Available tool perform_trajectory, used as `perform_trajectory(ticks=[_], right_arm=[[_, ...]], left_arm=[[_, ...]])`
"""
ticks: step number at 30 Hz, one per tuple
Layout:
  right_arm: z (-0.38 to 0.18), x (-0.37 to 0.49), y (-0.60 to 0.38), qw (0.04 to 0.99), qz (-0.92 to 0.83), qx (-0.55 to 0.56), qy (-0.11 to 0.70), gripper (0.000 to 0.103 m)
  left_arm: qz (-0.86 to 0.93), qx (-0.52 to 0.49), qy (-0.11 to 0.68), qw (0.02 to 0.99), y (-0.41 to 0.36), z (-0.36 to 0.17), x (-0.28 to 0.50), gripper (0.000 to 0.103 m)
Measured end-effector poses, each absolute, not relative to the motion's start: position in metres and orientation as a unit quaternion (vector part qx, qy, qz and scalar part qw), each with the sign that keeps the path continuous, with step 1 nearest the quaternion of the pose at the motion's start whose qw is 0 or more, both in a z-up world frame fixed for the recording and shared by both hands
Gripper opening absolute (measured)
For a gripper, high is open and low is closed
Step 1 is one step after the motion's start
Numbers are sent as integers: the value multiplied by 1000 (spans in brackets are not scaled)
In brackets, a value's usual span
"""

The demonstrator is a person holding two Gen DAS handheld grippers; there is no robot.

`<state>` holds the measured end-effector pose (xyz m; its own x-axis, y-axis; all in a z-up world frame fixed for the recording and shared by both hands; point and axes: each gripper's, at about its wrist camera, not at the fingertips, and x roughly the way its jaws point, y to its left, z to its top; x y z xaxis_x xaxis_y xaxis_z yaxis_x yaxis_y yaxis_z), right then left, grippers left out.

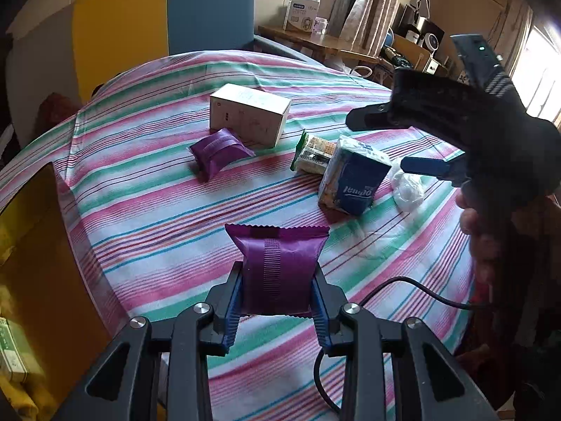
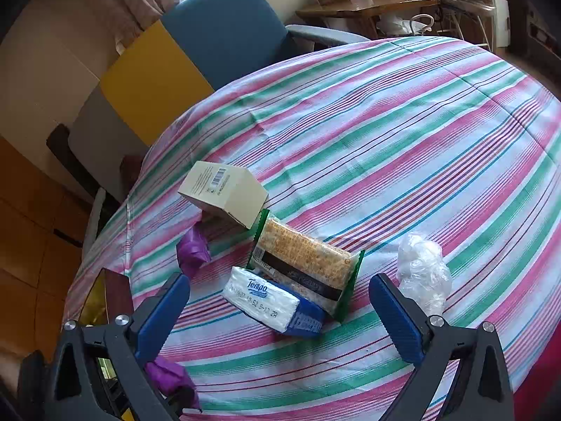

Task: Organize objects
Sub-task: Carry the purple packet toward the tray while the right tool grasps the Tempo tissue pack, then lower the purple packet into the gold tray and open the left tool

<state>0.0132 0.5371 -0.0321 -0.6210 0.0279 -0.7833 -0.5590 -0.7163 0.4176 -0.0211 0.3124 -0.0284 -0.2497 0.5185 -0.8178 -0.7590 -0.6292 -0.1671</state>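
My left gripper (image 1: 278, 280) is shut on a purple snack packet (image 1: 280, 256), held upright above the striped tablecloth (image 1: 140, 210). That held packet also shows at the lower left of the right wrist view as a purple packet (image 2: 168, 375). A second purple packet (image 1: 221, 152) (image 2: 193, 251) lies beside a white box (image 1: 249, 114) (image 2: 224, 193). My right gripper (image 2: 278, 280) (image 1: 377, 143) stands open above a blue-and-white Tempo tissue pack (image 2: 266, 298) (image 1: 354, 179), which leans on a green-edged cracker packet (image 2: 305, 259) (image 1: 313, 154). Nothing touches its pads.
A yellow open box (image 1: 35, 245) (image 2: 94, 298) stands at the table's left edge with a green-white packet (image 1: 14, 354) inside. Crumpled clear plastic (image 2: 424, 273) (image 1: 408, 187) lies right of the tissue pack. A black cable (image 1: 403, 284) crosses the cloth. A blue chair (image 1: 210, 10) stands behind the table.
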Motion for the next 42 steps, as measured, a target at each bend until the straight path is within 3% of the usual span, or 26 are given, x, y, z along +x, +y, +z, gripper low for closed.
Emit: perform_trajectory(ticks=[7, 11, 17, 19, 20, 21, 26, 42], right_arm=[[-36, 3, 523, 188, 842, -425, 275, 102], [-39, -2, 518, 197, 842, -436, 248, 93], [-48, -10, 514, 201, 836, -456, 229, 88], [-49, -13, 510, 201, 836, -463, 214, 77], [-50, -15, 507, 200, 837, -468, 200, 53], [-51, -17, 504, 197, 838, -473, 188, 48], [-49, -18, 495, 194, 843, -476, 156, 47], [-50, -16, 501, 205, 838, -477, 170, 47]], left_arm=[[790, -446, 107, 407, 279, -14, -4, 35], [795, -446, 94, 400, 262, -14, 1, 35], [813, -430, 84, 383, 236, -6, 5, 35], [819, -423, 77, 379, 228, -1, 7, 35], [825, -418, 76, 374, 223, 3, 9, 35], [829, -412, 77, 370, 220, 6, 10, 35], [843, -402, 68, 352, 201, 14, 10, 35], [843, -420, 52, 332, 178, 2, 2, 35]])
